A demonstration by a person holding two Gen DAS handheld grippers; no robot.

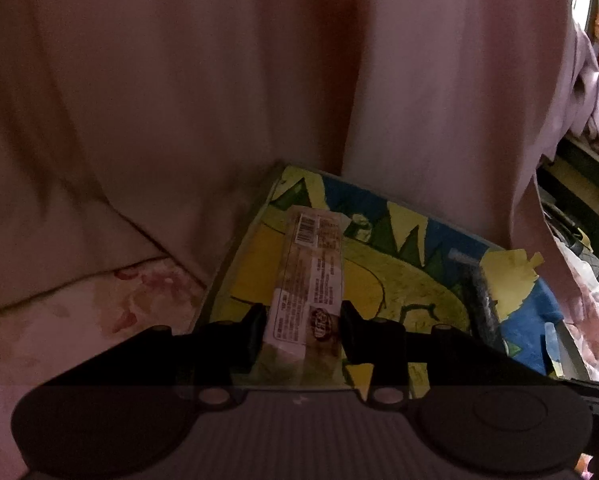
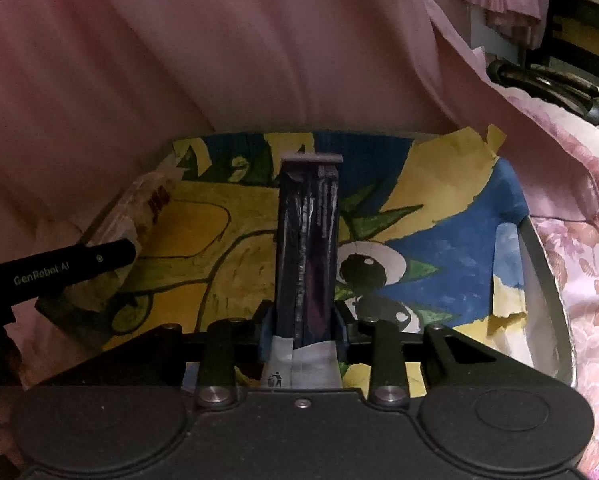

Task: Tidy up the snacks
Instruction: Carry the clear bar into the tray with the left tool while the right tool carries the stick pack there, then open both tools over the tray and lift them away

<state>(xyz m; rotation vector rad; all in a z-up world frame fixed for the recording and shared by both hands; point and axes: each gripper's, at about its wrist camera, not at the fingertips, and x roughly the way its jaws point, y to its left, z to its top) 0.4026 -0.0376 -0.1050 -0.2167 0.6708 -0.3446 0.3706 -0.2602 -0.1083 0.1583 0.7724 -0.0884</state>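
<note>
A tan snack bar [image 1: 311, 264] with a barcode label lies lengthwise between the fingers of my left gripper [image 1: 301, 320], whose pads press on its near end. It hovers over a tray [image 1: 403, 280] painted with a yellow, green and blue cartoon. My right gripper [image 2: 303, 316] is shut on a dark blue-purple snack pack [image 2: 307, 232] with a white end, pointing out over the same tray [image 2: 219, 240]. In the right wrist view, the left gripper's black finger [image 2: 59, 268] and the tan bar [image 2: 139, 216] sit at the tray's left edge. The dark pack [image 1: 479, 300] shows at the right in the left wrist view.
Pink draped cloth [image 1: 219, 80] hangs close behind the tray. Floral fabric [image 2: 587, 280] lies around and under it. Dark furniture and a black handle [image 2: 547, 84] stand at the far right. The tray has a raised grey rim [image 2: 543, 256].
</note>
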